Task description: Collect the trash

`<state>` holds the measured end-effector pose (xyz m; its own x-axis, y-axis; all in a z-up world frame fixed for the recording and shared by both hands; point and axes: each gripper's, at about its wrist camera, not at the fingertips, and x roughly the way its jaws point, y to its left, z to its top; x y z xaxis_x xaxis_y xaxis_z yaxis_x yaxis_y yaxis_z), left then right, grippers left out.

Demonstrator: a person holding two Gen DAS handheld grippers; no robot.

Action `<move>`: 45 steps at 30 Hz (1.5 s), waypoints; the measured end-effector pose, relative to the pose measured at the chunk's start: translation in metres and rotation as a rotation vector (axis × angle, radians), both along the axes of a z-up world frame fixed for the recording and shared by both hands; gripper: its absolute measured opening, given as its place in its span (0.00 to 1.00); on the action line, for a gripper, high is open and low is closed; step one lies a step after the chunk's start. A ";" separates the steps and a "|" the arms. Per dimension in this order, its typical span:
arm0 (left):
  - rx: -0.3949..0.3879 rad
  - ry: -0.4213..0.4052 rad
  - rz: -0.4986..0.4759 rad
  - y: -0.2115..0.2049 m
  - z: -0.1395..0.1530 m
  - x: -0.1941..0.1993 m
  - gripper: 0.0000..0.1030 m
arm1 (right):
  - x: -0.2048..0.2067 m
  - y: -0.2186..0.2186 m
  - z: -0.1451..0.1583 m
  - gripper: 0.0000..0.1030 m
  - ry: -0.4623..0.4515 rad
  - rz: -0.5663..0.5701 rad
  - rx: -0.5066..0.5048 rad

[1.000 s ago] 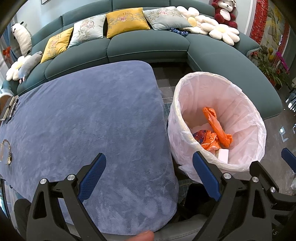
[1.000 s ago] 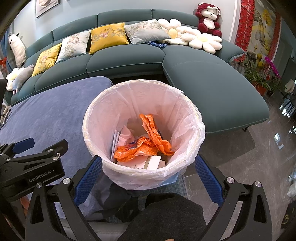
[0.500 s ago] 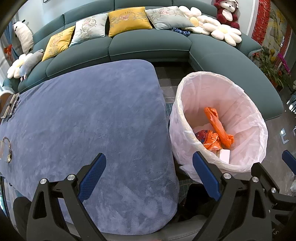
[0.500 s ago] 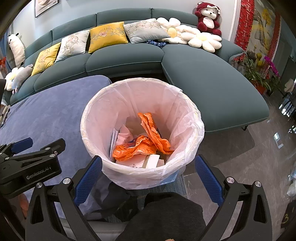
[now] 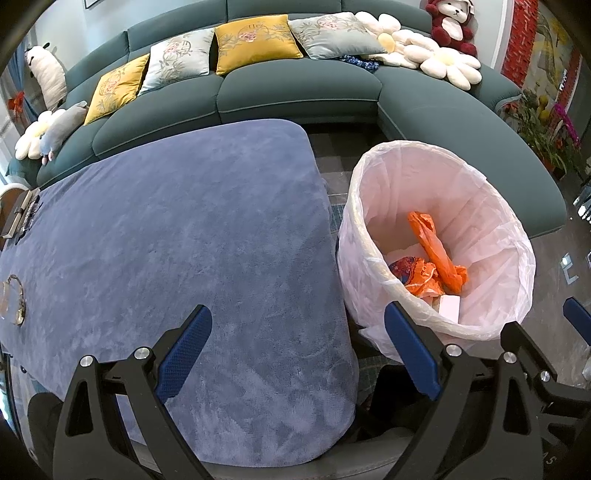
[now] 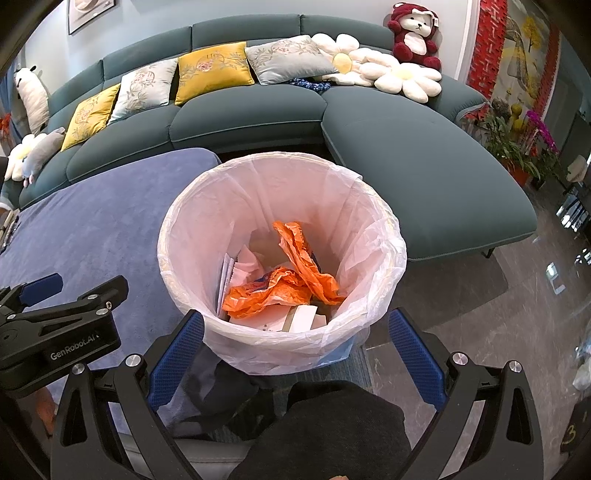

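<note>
A round bin with a white plastic liner (image 6: 373, 236) stands on the floor right of the table; it also shows in the left wrist view (image 5: 495, 206). Inside lie orange plastic bags (image 6: 291, 280), white paper and a small white box (image 6: 304, 315); the bags also show in the left wrist view (image 5: 436, 258). My right gripper (image 6: 295, 354) is open and empty, near the bin's near rim. My left gripper (image 5: 297, 354) is open and empty, above the right end of the blue-covered table (image 5: 166, 229). The left gripper's body also shows in the right wrist view (image 6: 59, 325).
A teal sectional sofa (image 6: 424, 173) with cushions, flower pillows and a red plush bear (image 6: 415, 33) wraps behind the table and bin. Small objects lie at the table's far left edge (image 5: 18, 221). Potted flowers (image 6: 535, 147) stand at the right. A dark-clothed knee (image 6: 325, 428) is below the right gripper.
Both views have shifted only slightly; the bin sits a little lower and closer in the right wrist view. Both grippers stay open and empty.
</note>
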<state>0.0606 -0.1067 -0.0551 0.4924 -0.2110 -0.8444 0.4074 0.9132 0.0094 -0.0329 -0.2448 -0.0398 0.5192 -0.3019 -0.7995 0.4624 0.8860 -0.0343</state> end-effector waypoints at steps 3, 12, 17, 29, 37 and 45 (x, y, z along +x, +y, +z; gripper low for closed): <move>0.001 0.000 -0.001 0.000 0.000 0.000 0.88 | 0.000 0.000 0.000 0.93 0.001 0.001 0.002; 0.007 -0.001 -0.006 -0.001 -0.001 -0.001 0.87 | 0.001 0.000 0.000 0.93 0.000 0.001 0.000; 0.007 -0.001 -0.010 -0.001 -0.001 -0.001 0.87 | -0.001 -0.001 -0.001 0.93 0.000 -0.002 0.000; 0.013 0.002 -0.010 -0.001 -0.002 -0.001 0.88 | -0.002 -0.001 -0.002 0.93 -0.001 -0.004 0.001; 0.013 0.004 -0.017 -0.001 -0.003 0.000 0.88 | -0.003 -0.002 -0.002 0.93 -0.002 -0.010 0.001; 0.010 0.003 -0.026 -0.001 -0.004 0.000 0.87 | -0.003 -0.001 -0.002 0.93 0.000 -0.011 0.003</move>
<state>0.0602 -0.1080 -0.0588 0.4841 -0.2158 -0.8480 0.4314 0.9020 0.0167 -0.0359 -0.2459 -0.0417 0.5156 -0.3051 -0.8007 0.4721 0.8810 -0.0316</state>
